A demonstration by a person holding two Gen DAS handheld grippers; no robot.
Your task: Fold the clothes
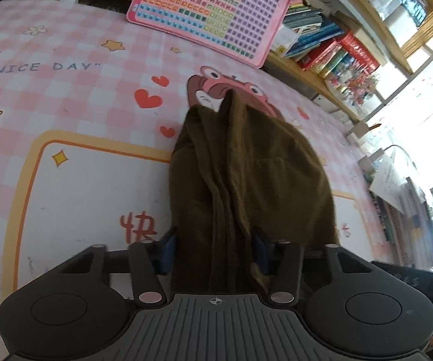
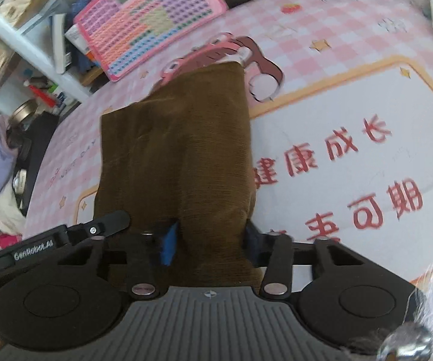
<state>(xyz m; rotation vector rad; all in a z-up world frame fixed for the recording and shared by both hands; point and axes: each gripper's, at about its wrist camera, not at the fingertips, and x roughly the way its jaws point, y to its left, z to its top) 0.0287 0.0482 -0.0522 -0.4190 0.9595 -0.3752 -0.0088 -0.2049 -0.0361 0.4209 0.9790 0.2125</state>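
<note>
A dark brown garment [image 1: 246, 165] lies in a long bunched strip on a pink checked table mat [image 1: 66, 90]. Its near end runs up between the blue pads [image 1: 168, 249] of my left gripper [image 1: 214, 246], which is shut on the gathered folds. In the right wrist view the same brown garment [image 2: 180, 138] looks flatter and wider. Its near edge fills the gap between the blue pads [image 2: 168, 243] of my right gripper [image 2: 210, 240], which is shut on it. The far end of the cloth rests on a cartoon print.
A pink learning board [image 1: 207, 12] leans against a bookshelf [image 1: 336, 48] at the far edge of the mat. A black part marked GenRobot.AI [image 2: 51, 240] sits close to my right gripper's left side. Clutter and a metal tin [image 2: 23, 114] stand off the mat's left.
</note>
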